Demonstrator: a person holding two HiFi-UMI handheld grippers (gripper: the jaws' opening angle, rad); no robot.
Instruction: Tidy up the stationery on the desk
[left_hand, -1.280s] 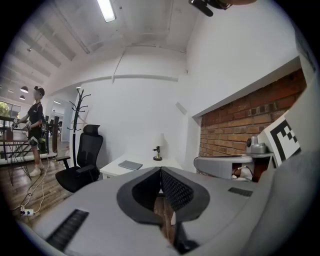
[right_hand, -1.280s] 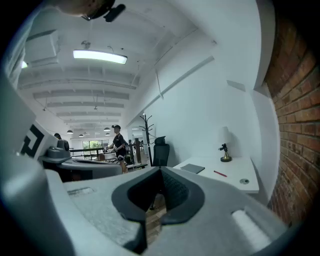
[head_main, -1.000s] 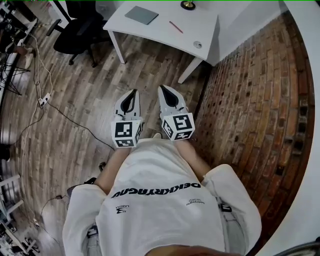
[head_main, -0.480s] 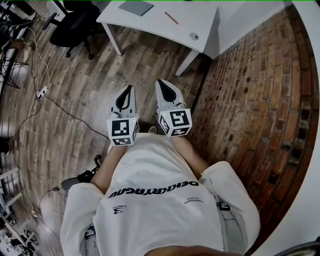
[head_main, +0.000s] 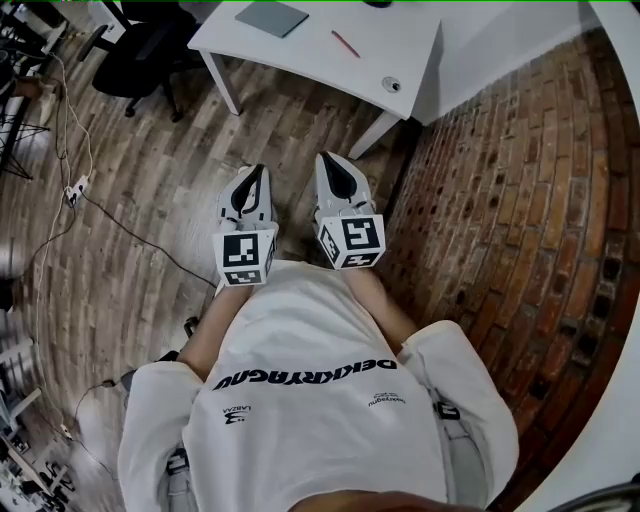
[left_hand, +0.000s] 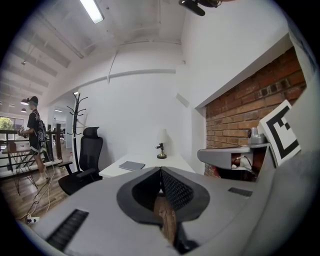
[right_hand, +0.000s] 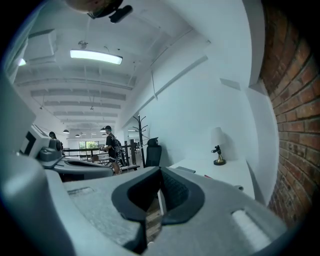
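The person is standing on the wood-plank floor, well short of the white rectangular desk (head_main: 405, 40). They are holding the left gripper (head_main: 259, 172) and the right gripper (head_main: 326, 160) side by side, both pointing toward the desk's near edge. Both grippers' jaws are closed together with nothing between them.

The stationery is lying on the desk top. One flat grey notebook (head_main: 271, 16) is sitting toward the desk's far left. One thin red pen (head_main: 345, 43) is lying near the desk's middle. One small round grey object (head_main: 392, 85) is sitting by the desk's near right corner; I cannot tell what it is. One small table lamp with a white shade (left_hand: 161, 145) is standing at the desk's far side. One black office chair (head_main: 140, 60) is waiting off the desk's left end.

By my reading, this is the approach step, with no tidying begun. The next move is calling for closing the gap to the desk, then spreading one pair of jaws over the red pen or the notebook.
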